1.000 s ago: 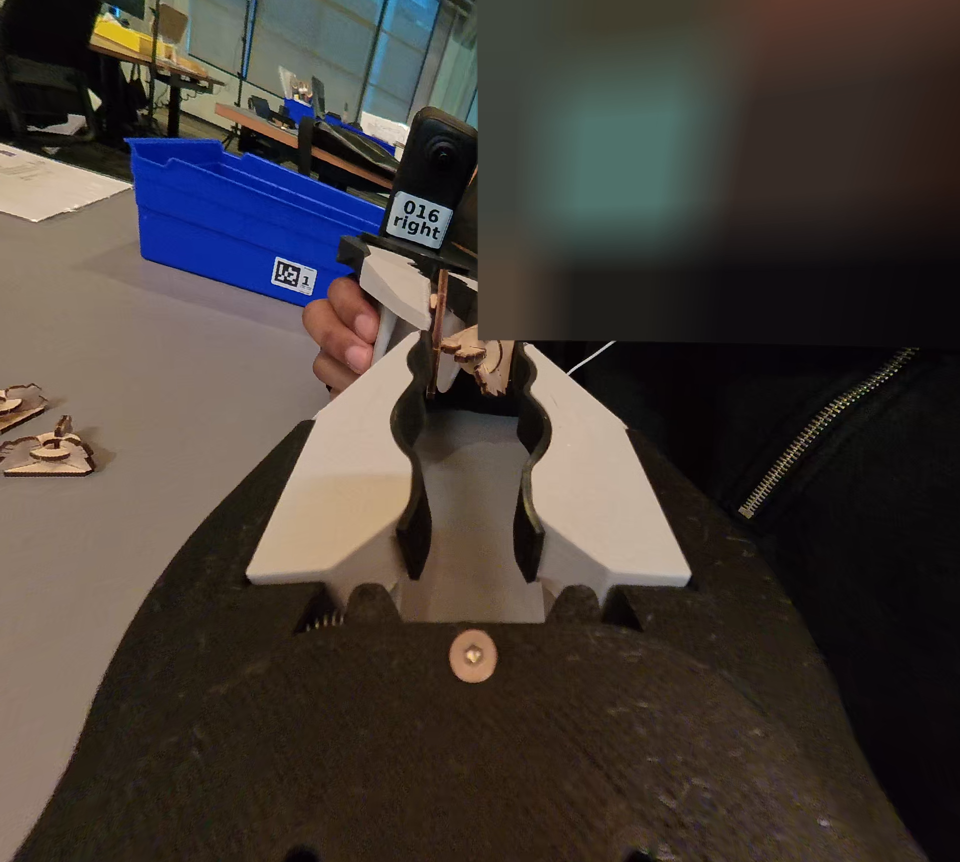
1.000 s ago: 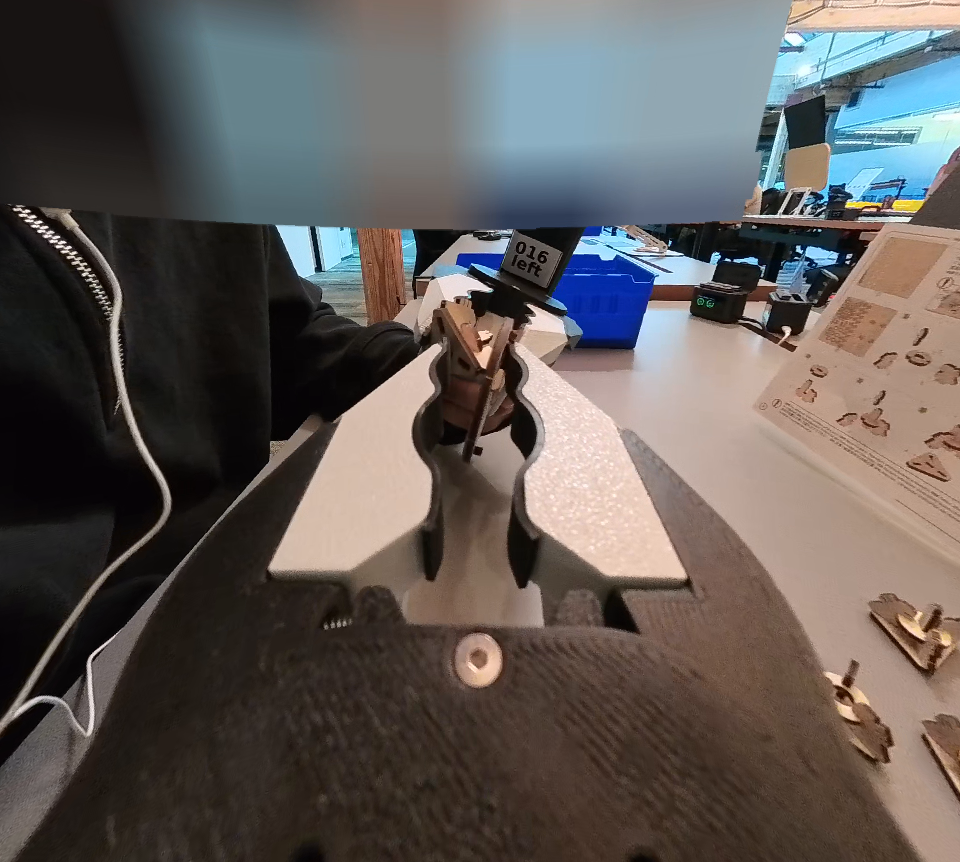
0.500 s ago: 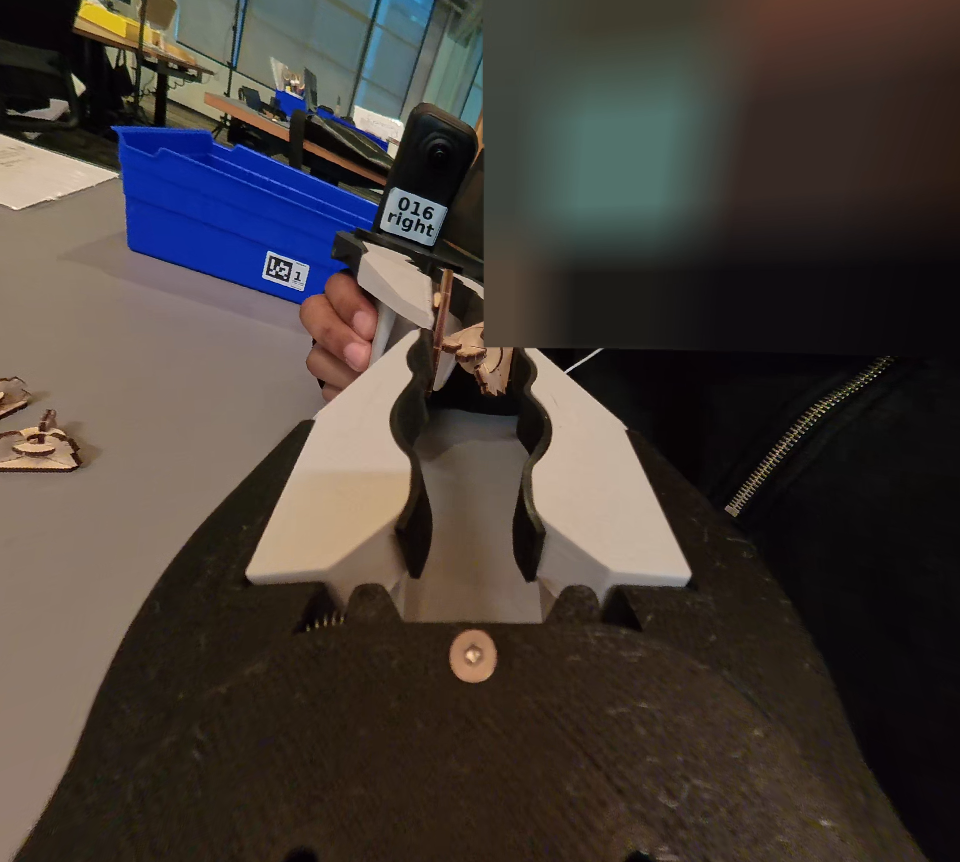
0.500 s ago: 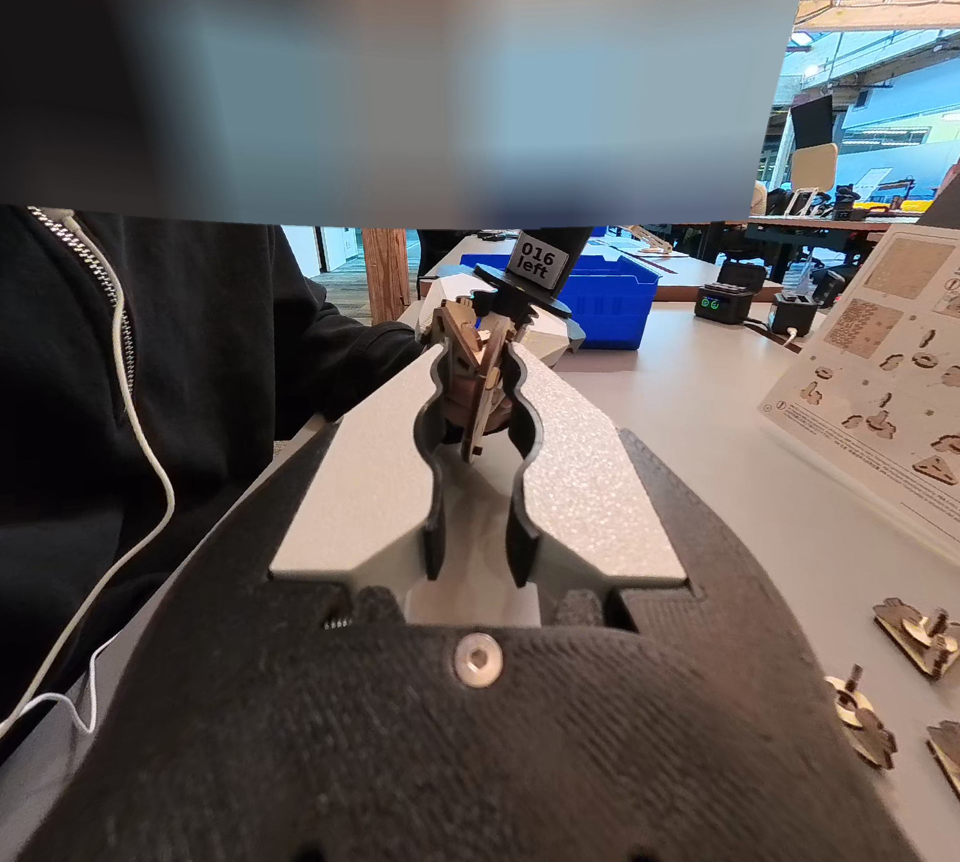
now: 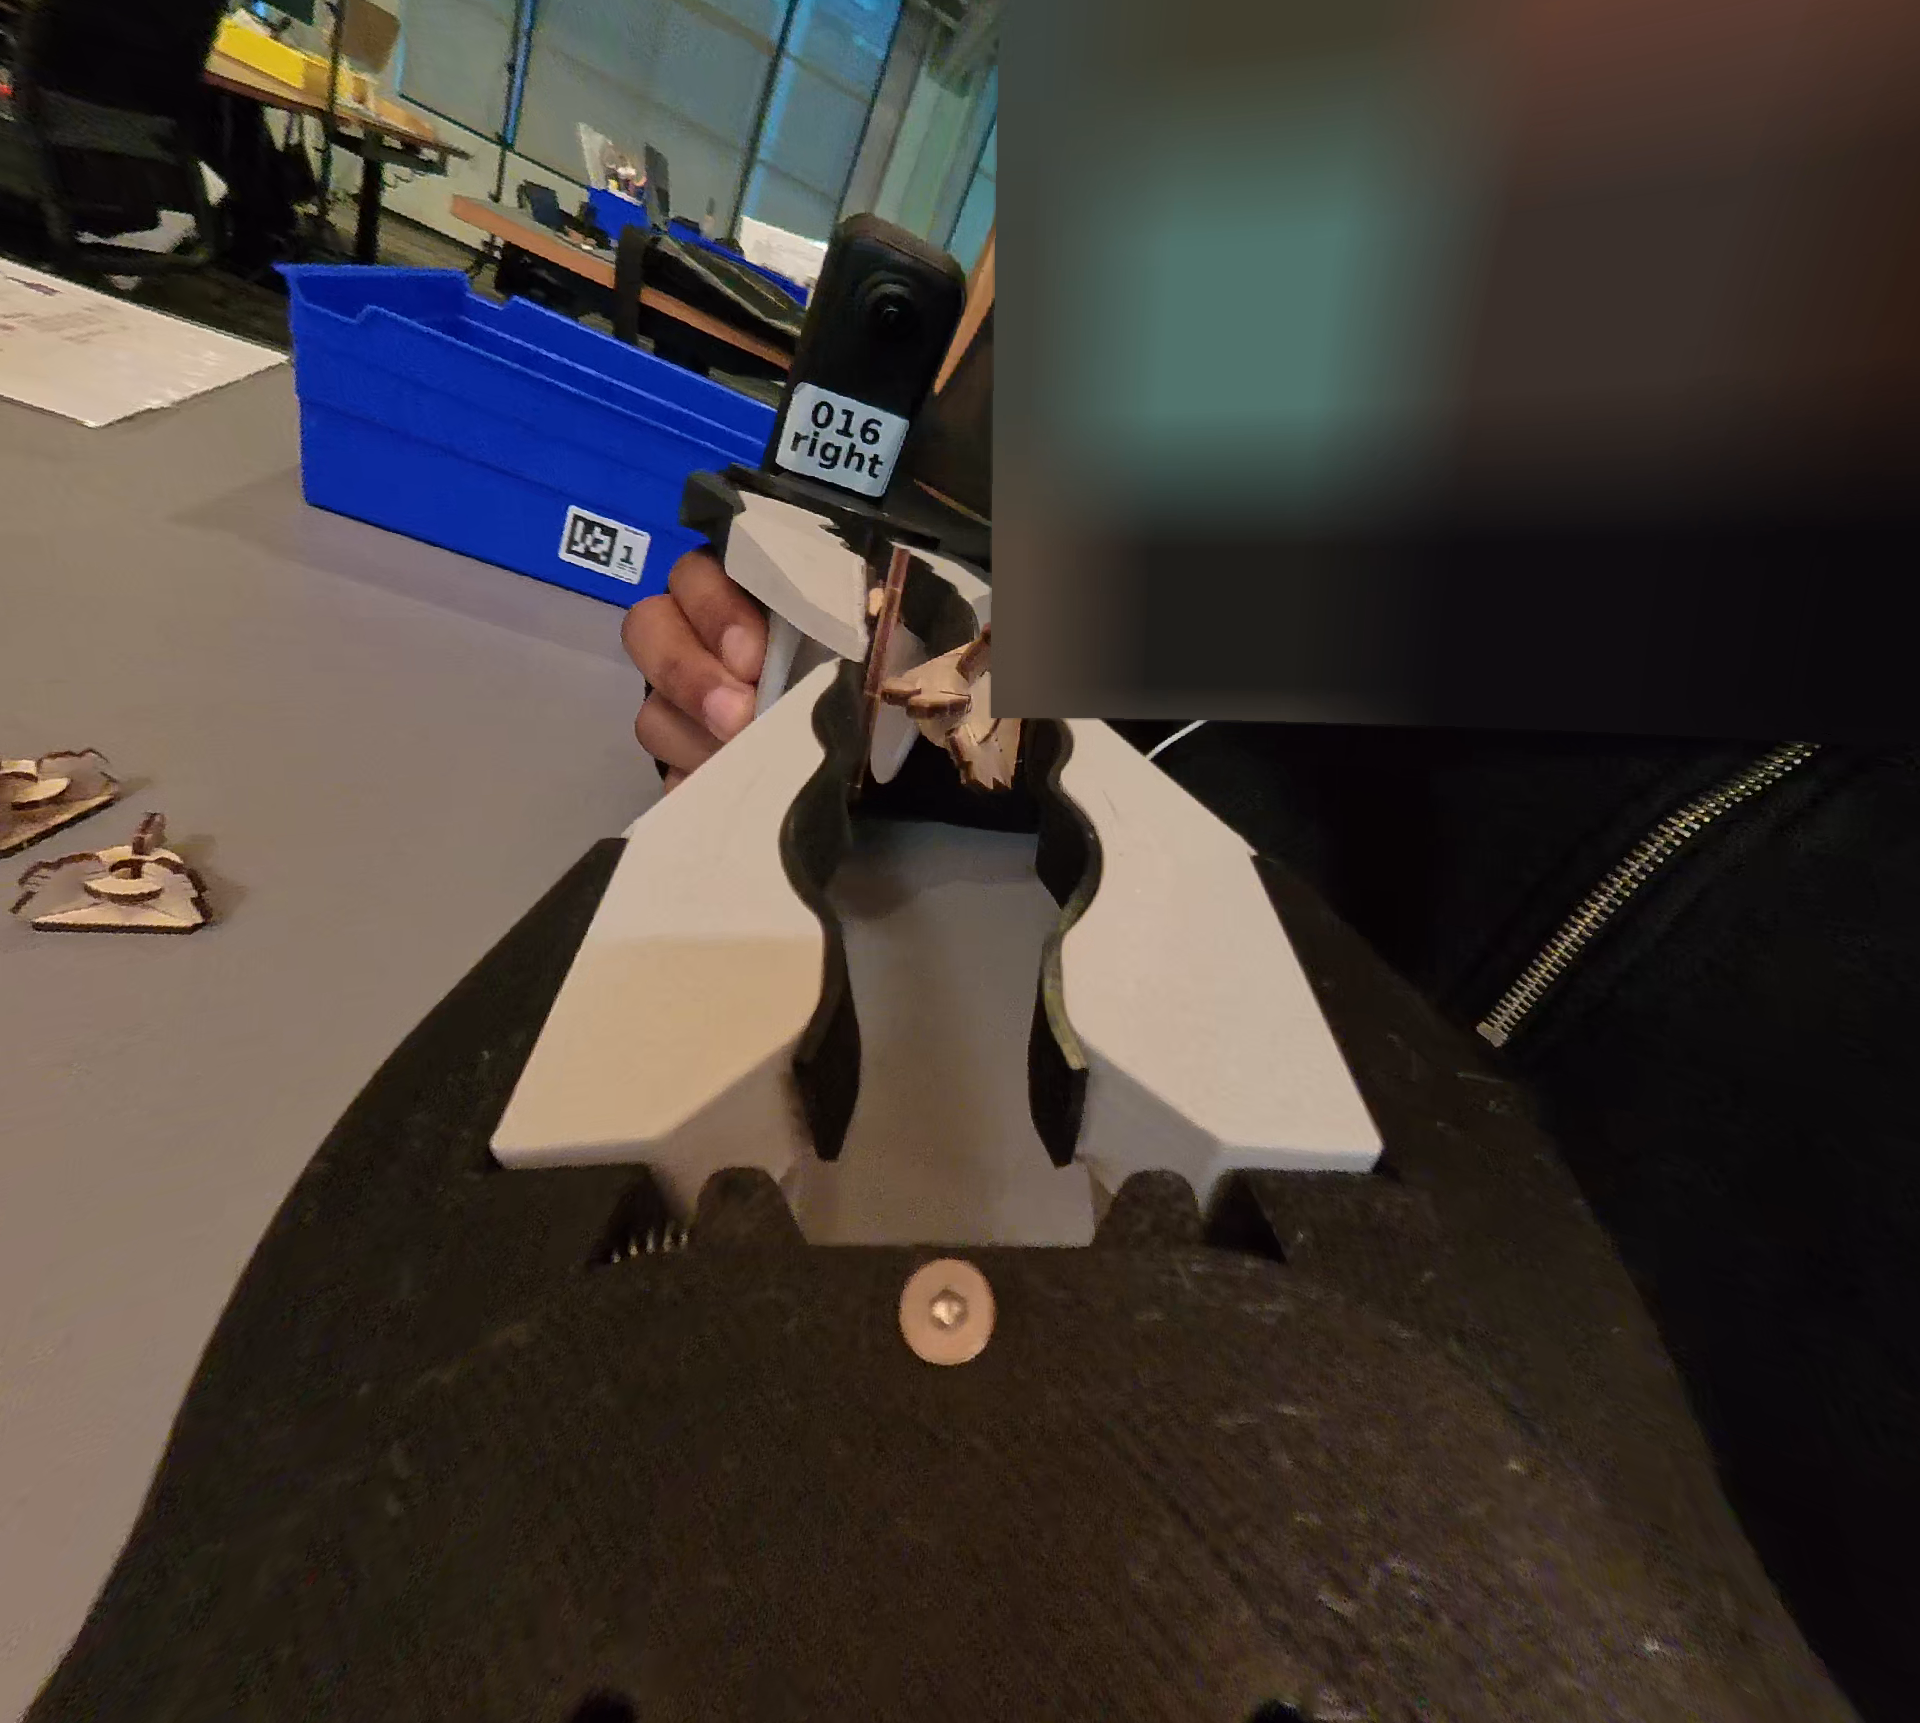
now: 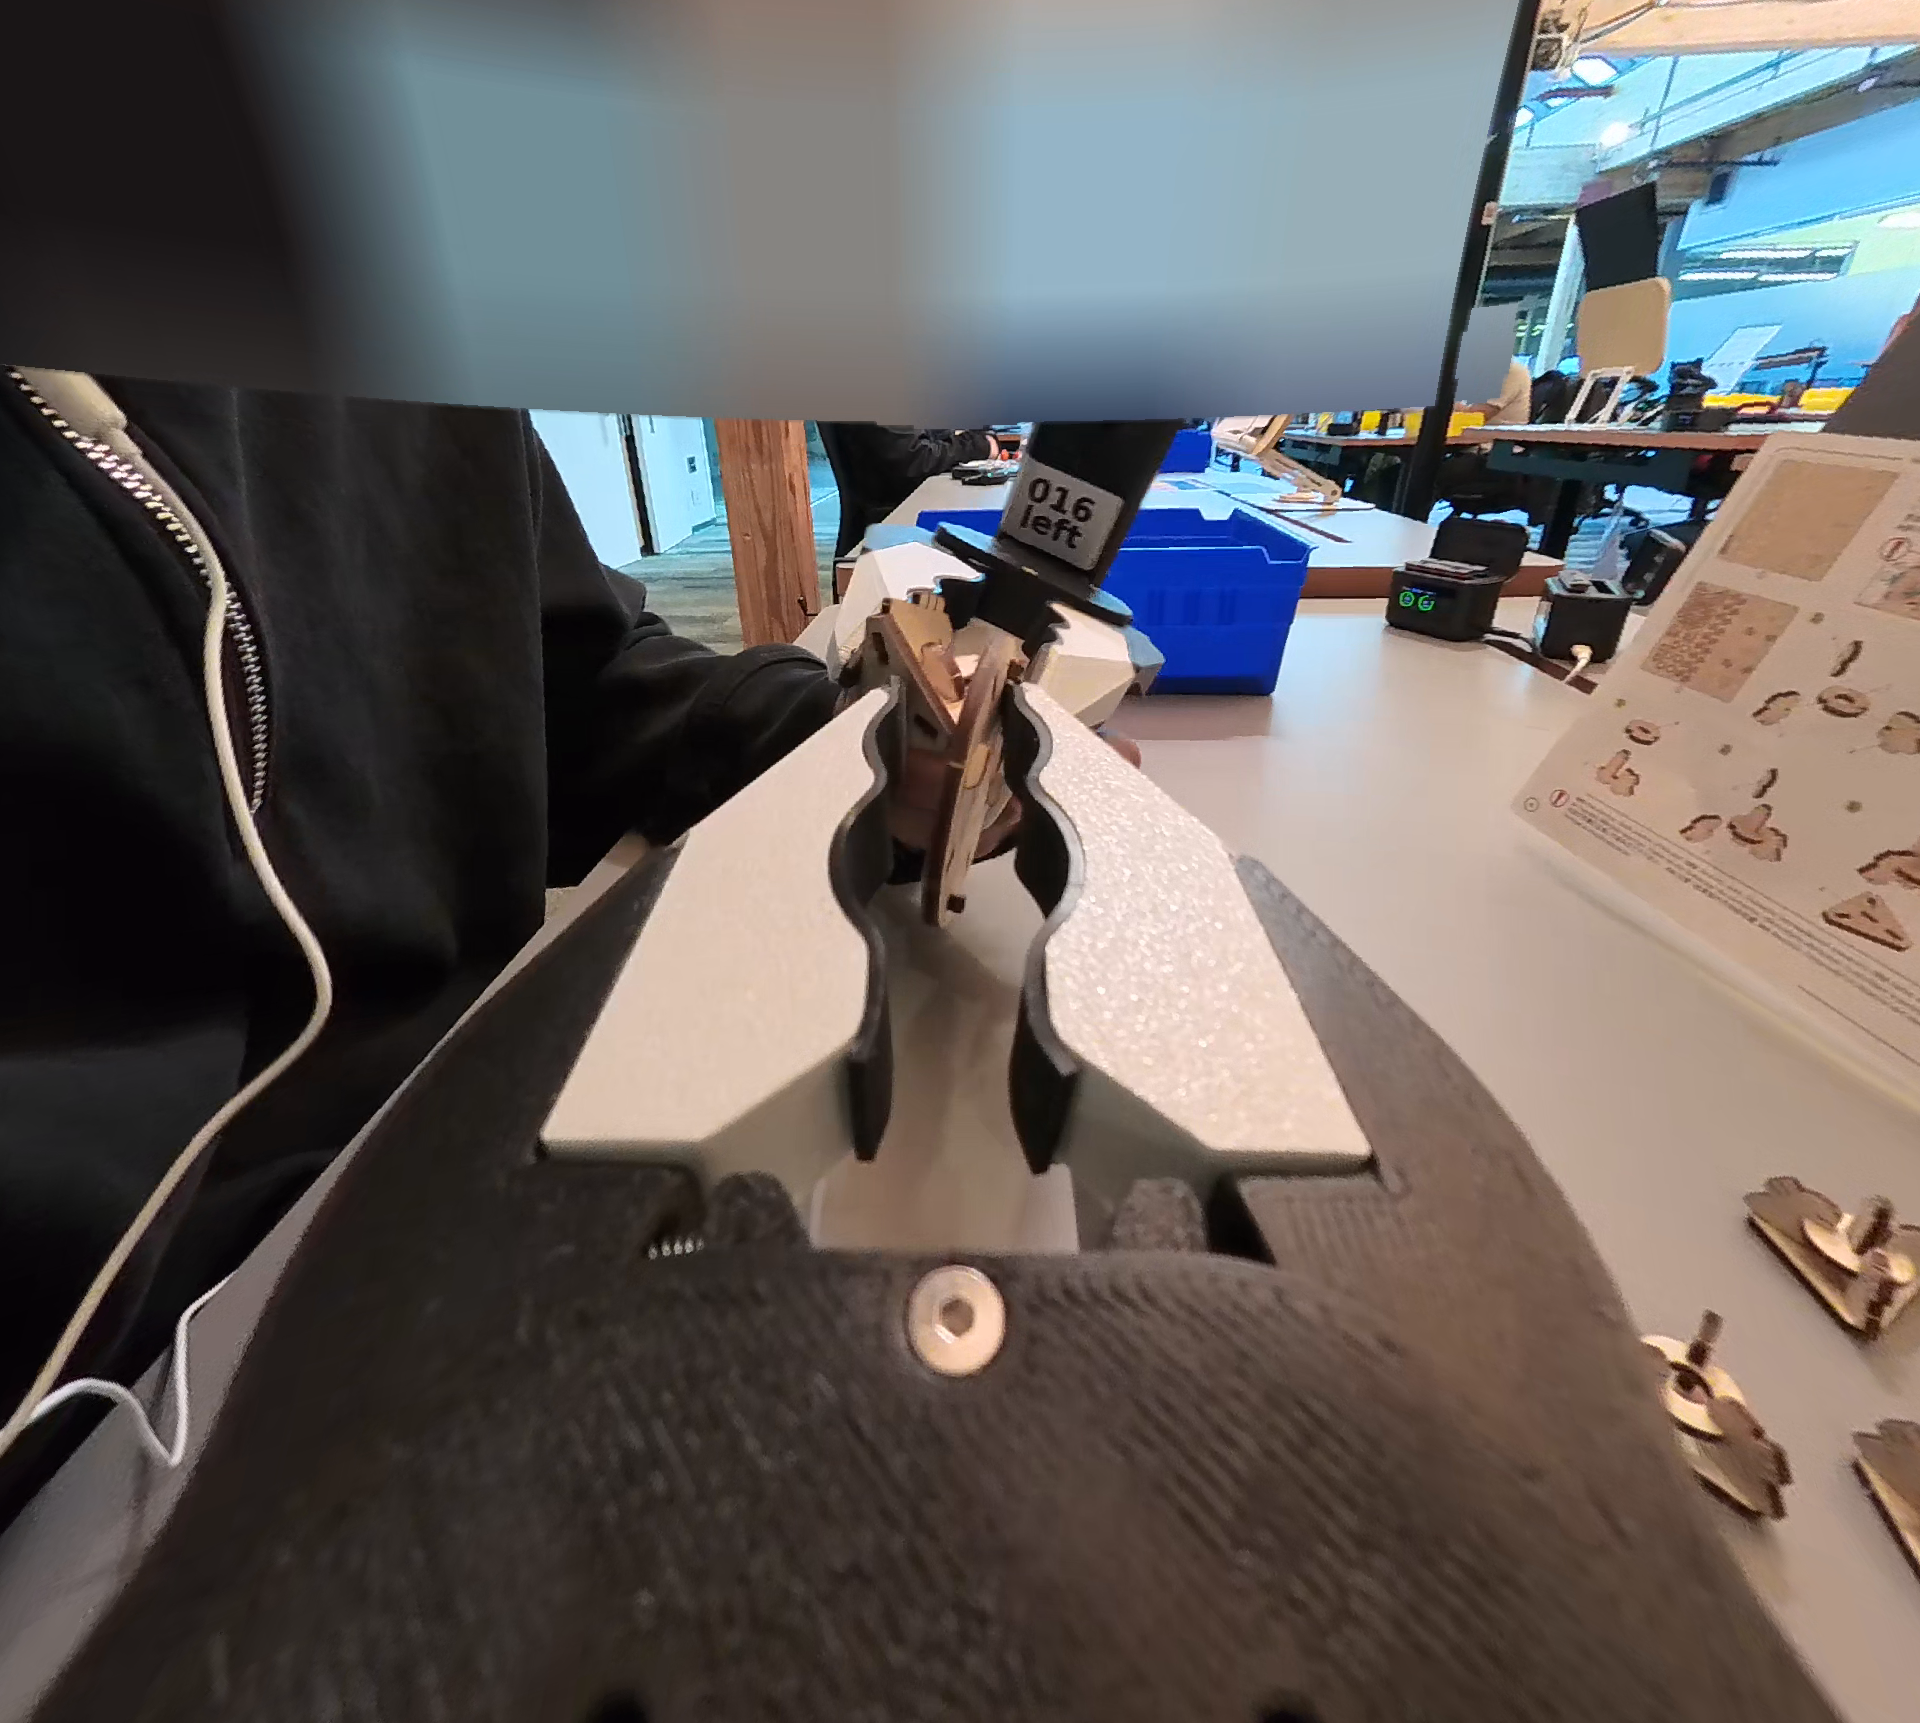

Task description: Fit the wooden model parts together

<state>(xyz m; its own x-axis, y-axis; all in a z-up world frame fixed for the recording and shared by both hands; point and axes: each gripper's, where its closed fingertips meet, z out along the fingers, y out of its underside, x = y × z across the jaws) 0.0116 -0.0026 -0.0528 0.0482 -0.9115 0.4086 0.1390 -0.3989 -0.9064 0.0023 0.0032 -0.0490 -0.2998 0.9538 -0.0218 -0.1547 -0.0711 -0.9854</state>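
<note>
Left wrist view catches the blue bin (image 5: 468,416) far left; only the right wrist view shows the instruction sheet (image 6: 1766,738). The left gripper (image 5: 940,743) clamps a wooden assembly (image 5: 951,702); the right gripper (image 6: 951,717) pinches a flat wooden piece (image 6: 961,800) against it, both above the table (image 6: 1351,800)

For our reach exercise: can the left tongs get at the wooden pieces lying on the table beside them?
Probably not yet: the way across the table to the wooden pieces is free, but the left tongs grip a wooden assembly.
</note>
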